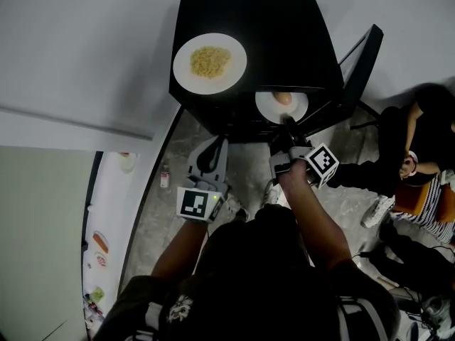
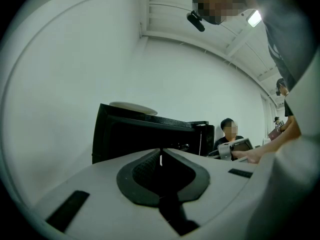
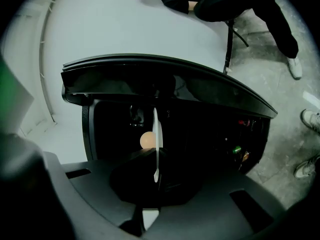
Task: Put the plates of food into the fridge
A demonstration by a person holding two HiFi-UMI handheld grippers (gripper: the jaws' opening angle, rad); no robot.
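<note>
Black fridge [image 1: 284, 27] stands open. Your right gripper [image 1: 288, 125] is clamped on the rim of a white plate [image 1: 274, 109] with a bun [image 1: 283, 98], at the fridge's mouth. Your left gripper [image 2: 160, 157] is closed on nothing. The noodle plate [image 1: 183, 66] sits on top of the fridge.

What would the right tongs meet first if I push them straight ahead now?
Probably nothing near: the right tongs, shut on the plate, point into the open fridge. Its dark inside looks free, though the back wall's depth is unclear.

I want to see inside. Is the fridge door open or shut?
Open. The door stands swung aside, and the dark inside of the fridge shows.
</note>
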